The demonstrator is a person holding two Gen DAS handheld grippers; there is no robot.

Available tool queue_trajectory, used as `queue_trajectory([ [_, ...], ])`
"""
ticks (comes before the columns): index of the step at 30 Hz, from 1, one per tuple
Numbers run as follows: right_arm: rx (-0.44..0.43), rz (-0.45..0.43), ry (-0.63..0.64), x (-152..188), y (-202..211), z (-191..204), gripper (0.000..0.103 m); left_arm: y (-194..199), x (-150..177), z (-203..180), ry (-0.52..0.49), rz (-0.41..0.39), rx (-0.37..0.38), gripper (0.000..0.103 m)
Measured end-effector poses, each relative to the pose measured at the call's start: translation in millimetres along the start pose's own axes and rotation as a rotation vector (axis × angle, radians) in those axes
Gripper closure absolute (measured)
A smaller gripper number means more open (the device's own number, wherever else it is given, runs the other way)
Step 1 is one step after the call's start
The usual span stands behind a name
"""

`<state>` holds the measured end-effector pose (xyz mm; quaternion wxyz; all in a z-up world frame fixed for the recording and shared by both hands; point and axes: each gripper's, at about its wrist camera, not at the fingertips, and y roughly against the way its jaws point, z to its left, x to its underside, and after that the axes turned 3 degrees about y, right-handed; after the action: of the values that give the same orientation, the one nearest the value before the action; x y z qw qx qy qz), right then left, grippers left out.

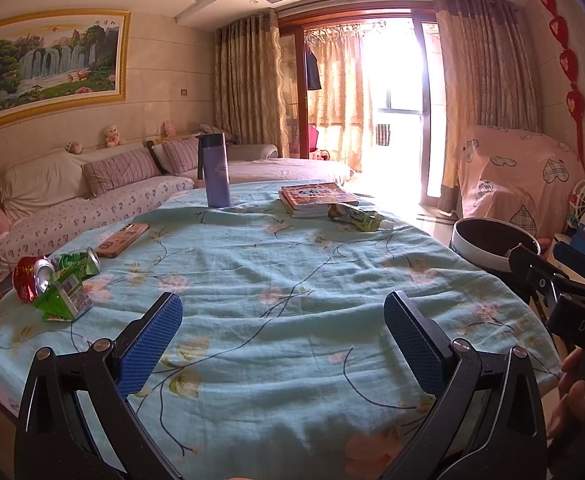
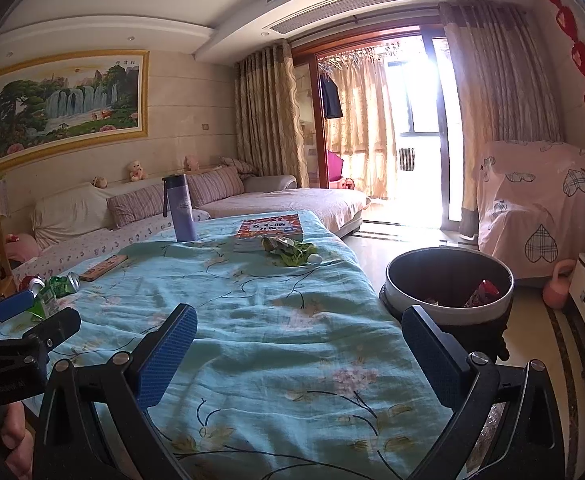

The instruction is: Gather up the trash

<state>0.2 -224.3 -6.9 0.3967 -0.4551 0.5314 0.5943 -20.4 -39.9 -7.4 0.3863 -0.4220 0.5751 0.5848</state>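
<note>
- left gripper (image 1: 282,340) jaws spread wide, nothing between the blue pads, hovering over the near part of the table (image 1: 292,280), which is covered in a light blue floral cloth
- right gripper (image 2: 298,354) also wide open and empty, over the near right side of the table, its right finger in front of the trash bin (image 2: 448,280)
- trash pile at the left edge of the table: crushed red can (image 1: 30,278), crushed green can (image 1: 80,264), flattened green carton (image 1: 62,300); the three touch or overlap
- in the right wrist view the same pile sits far left, partly hidden by the left gripper body
- more trash at far right of the table: crumpled green and yellow pouch (image 1: 354,216) with a white cap, lying against the near side of the stack of books (image 1: 316,198)
- trash bin stands on the floor just beside the table's right edge, dark inside, pale rim; a red wrapper (image 2: 482,292) and other scraps show inside it
- phone (image 1: 122,240) in an orange case lies flat left of centre, near the cans but apart from them
- purple bottle (image 1: 214,170) upright at the far side of the table, left of the books
- sofa (image 1: 92,196) with striped cushions behind the table, landscape painting (image 1: 48,66) on the wall above it
- part of a hand (image 1: 576,384) shows at the right edge of the left wrist view, under the right gripper's body
</note>
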Motion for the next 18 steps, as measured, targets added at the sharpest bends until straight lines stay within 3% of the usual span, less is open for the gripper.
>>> queue_trajectory([
  [18, -0.007, -0.015, -0.003, -3.2, 6.6, 0.9, 0.0, -0.7, 0.3, -0.5, -0.004, 0.003, 0.002, 0.0],
])
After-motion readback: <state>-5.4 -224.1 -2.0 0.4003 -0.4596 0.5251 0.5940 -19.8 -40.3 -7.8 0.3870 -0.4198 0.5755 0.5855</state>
